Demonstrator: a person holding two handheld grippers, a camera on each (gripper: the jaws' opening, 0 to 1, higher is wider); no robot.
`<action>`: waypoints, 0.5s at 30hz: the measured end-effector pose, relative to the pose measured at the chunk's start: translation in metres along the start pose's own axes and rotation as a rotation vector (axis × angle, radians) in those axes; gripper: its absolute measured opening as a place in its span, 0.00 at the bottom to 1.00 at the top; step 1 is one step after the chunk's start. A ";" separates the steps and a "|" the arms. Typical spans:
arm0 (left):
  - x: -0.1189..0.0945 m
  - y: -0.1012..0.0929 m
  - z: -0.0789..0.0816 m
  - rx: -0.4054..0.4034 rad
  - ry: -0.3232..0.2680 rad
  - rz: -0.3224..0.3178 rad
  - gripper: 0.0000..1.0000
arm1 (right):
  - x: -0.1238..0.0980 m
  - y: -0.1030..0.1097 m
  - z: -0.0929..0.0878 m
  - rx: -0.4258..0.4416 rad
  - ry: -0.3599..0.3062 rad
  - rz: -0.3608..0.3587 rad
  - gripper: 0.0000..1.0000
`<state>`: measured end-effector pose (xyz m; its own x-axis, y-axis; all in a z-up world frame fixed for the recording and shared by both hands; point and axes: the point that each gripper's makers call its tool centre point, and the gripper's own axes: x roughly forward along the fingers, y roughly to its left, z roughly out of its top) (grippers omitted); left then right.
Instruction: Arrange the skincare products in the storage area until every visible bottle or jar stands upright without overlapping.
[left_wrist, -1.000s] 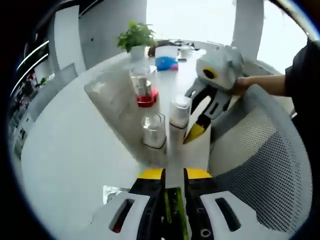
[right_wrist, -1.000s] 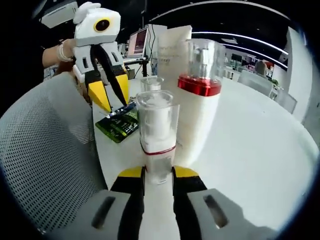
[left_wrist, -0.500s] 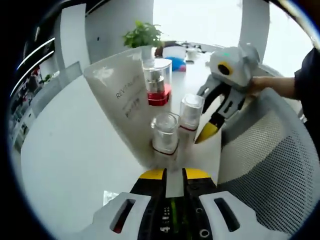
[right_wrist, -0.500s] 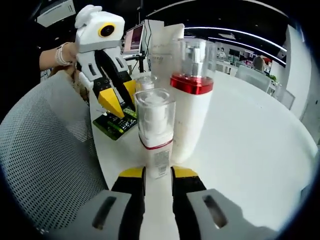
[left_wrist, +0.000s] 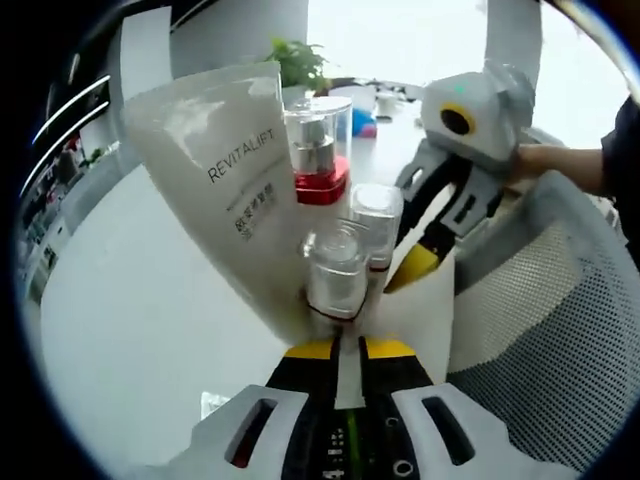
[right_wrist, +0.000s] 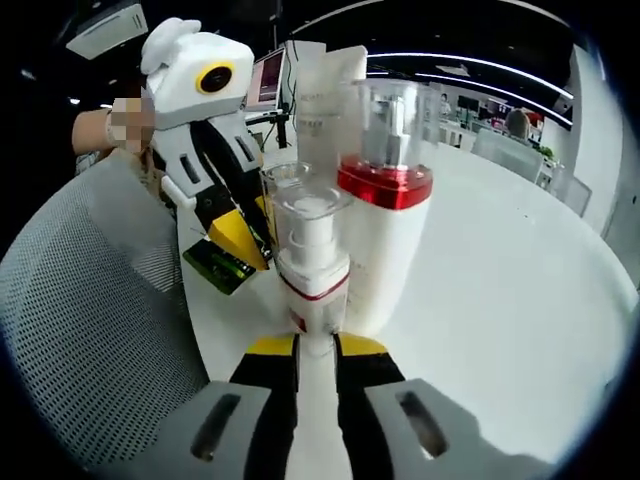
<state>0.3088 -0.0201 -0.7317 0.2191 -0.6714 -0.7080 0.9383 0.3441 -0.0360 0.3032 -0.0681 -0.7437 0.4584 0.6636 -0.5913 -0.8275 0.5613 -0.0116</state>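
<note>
Several skincare items stand upright, close together, on the white table. They are a tall pump bottle with a red collar, a white REVITALIFT tube and two small clear-capped bottles. My right gripper is shut on the base of the nearer small bottle. The other small bottle stands just past my left gripper, whose jaws leave only a thin slit with nothing seen in it. The left gripper has its yellow tips beside that bottle. The right gripper comes in from the right.
A grey mesh chair back stands against the table edge beside both grippers. A green packet lies on the table under the left gripper. A potted plant and dishes sit far back. A hand holds the right gripper.
Both grippers have moved in closer to the cluster. The right jaws have narrowed onto the small bottle's base. The left jaws' gap has shrunk, and the left gripper now sits right behind the other small bottle.
</note>
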 end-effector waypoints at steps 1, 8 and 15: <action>0.001 0.000 -0.001 -0.001 0.002 0.000 0.05 | 0.000 0.001 0.001 0.000 -0.001 0.003 0.12; 0.003 -0.001 -0.005 -0.012 0.008 -0.002 0.04 | 0.003 0.000 0.001 0.021 0.004 0.013 0.14; 0.005 0.000 -0.005 0.003 0.019 -0.003 0.03 | 0.003 0.001 0.003 0.051 0.066 -0.002 0.17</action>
<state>0.3083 -0.0207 -0.7388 0.2107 -0.6597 -0.7214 0.9399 0.3395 -0.0360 0.3046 -0.0638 -0.7436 0.4358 0.6295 -0.6433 -0.8084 0.5880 0.0277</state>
